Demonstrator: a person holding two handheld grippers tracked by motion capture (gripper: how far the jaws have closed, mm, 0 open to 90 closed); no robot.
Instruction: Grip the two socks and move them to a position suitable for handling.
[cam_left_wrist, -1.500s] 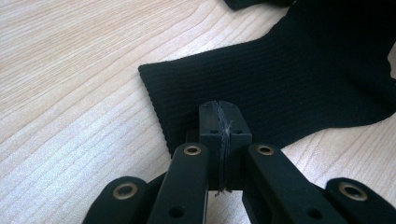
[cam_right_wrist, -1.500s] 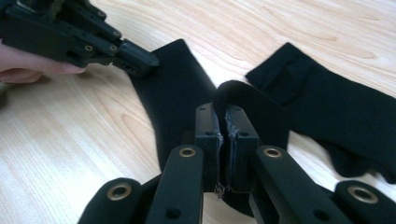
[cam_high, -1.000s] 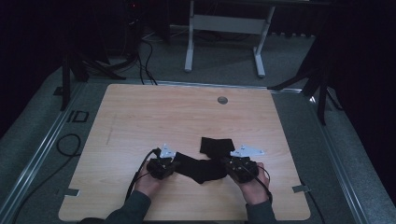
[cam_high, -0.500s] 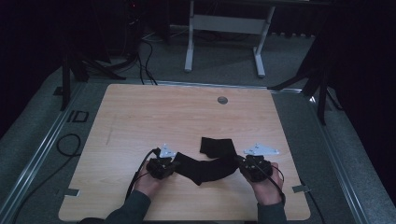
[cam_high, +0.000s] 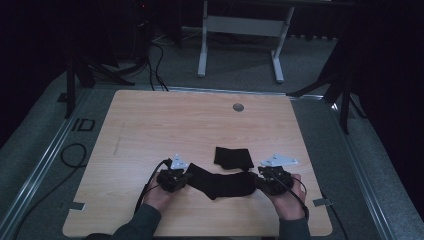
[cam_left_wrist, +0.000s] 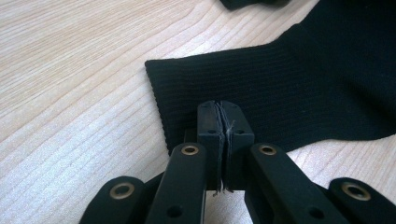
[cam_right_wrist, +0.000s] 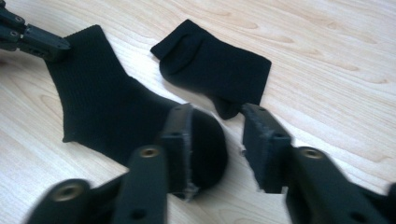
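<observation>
1. The right claw had just been opening. Its jaws stood apart in the right gripper view, with the toe end of the black sock lying between them but no longer pinched. A gap showed between the sock's rounded toe and the far jaw.

2. Compared with a second earlier, the right hand had shifted outward toward the right edge of the surface. The sock now lay stretched flatter and longer between the two hands.

3. The left claw was clamped tight on the ribbed cuff of the sock, its jaws pressed together with fabric caught between them. It had kept its place at the sock's left end.

4. The sock itself lay flat on the surface near the person's edge, cuff to the left and toe to the right. It was bent slightly at the heel.

5. A second, folded sock rested just behind it, close to the stretched sock's toe end, apparently untouched by either claw.

6. Judging from this, the straightening pull looked finished and the right side had let go. The work seemed to be passing from flattening the sock to the next handling, perhaps folding it or pairing it with the folded sock, while the left claw alone anchored the cuff.
</observation>
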